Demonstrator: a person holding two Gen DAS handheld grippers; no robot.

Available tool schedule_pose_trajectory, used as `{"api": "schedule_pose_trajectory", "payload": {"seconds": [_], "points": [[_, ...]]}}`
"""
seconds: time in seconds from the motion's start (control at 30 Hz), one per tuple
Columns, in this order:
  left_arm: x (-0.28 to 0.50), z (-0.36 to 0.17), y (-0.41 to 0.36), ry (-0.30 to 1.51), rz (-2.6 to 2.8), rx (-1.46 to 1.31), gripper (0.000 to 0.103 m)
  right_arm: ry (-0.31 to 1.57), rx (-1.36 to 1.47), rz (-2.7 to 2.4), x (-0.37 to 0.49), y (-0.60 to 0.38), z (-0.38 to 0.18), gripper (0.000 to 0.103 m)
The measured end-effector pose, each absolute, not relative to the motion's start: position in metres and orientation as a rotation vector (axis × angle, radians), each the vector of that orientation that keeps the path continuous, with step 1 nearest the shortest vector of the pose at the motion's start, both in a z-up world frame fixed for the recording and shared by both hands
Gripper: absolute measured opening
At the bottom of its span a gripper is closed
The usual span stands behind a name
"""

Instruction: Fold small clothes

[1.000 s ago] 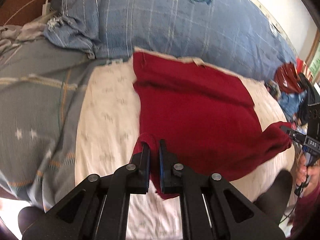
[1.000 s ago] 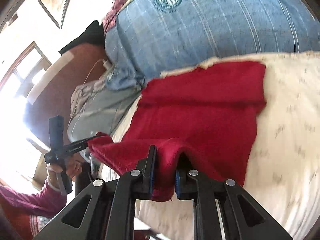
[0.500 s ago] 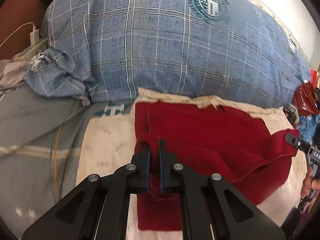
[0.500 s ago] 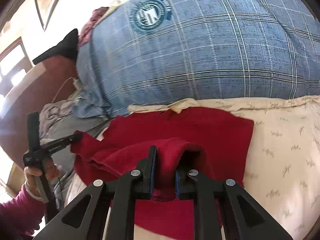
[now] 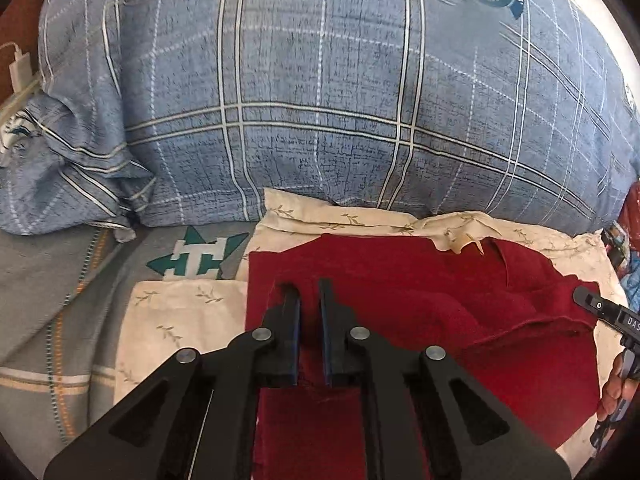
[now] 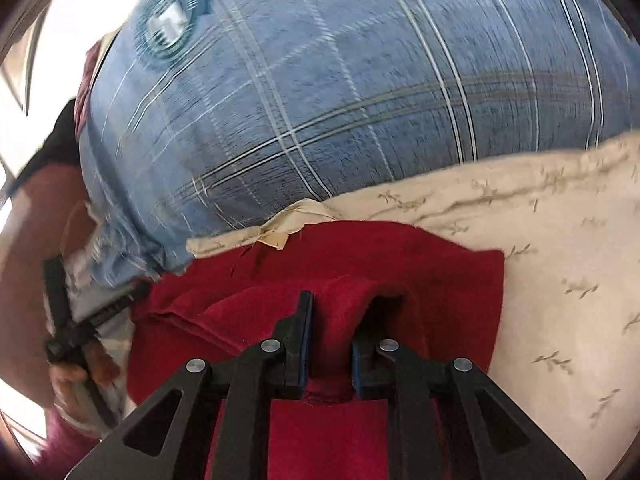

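Note:
A dark red garment lies on a cream leaf-print cloth on the bed, its near half folded over toward the far edge. My left gripper is shut on the garment's left hem corner, low over the far-left part. My right gripper is shut on a bunched fold of the red garment at its right side. The right gripper also shows at the right edge of the left wrist view, and the left gripper shows at the left of the right wrist view.
A large blue plaid pillow lies just beyond the garment's far edge. A grey blanket lies to the left. A white charger sits at the far left. The right wrist view is motion-blurred.
Both grippers have carried the garment's near edge forward toward the pillow, folding it over itself. The pillow now fills most of both views.

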State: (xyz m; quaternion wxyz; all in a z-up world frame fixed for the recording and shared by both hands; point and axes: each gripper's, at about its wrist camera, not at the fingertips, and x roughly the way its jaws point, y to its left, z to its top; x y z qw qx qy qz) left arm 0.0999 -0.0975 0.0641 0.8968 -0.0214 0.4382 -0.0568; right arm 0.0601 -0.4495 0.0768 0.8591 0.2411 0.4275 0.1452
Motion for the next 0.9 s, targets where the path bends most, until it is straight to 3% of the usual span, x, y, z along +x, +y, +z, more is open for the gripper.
{"api": "schedule_pose_trajectory", "payload": {"seconds": [0.07,0.1,0.13,0.17,0.2,0.3,0.5,0.77,0.9], "points": [[0.103,0.062,-0.097,0.913,-0.144,-0.058,0.013,0.902,0.546,0.328,0.061,-0.455,0.077,0.021],[0.103,0.062,-0.096,0.924,-0.172,-0.074,0.024,0.897,0.549,0.336,0.060,-0.457,0.079,0.024],[0.104,0.063,-0.095,0.932,-0.200,-0.094,0.042,0.890,0.545,0.335,0.059,-0.458,0.082,0.031],[0.104,0.064,-0.094,0.938,-0.231,-0.122,0.050,0.878,0.536,0.322,0.055,-0.459,0.087,0.042],[0.102,0.067,-0.092,0.934,-0.254,-0.154,0.058,0.854,0.527,0.303,0.050,-0.461,0.094,0.046],[0.095,0.083,-0.091,0.877,-0.212,-0.153,0.073,0.786,0.523,0.266,0.036,-0.470,0.114,0.048],[0.090,0.092,-0.097,0.828,-0.184,-0.089,0.073,0.793,0.368,0.325,0.026,-0.436,0.127,0.046],[0.119,0.047,-0.099,0.950,-0.100,-0.057,0.073,0.939,0.223,0.155,0.100,-0.415,0.082,0.042],[0.125,0.034,-0.095,0.970,-0.091,-0.063,0.075,0.945,0.287,-0.037,0.122,-0.449,0.065,0.048]]}}
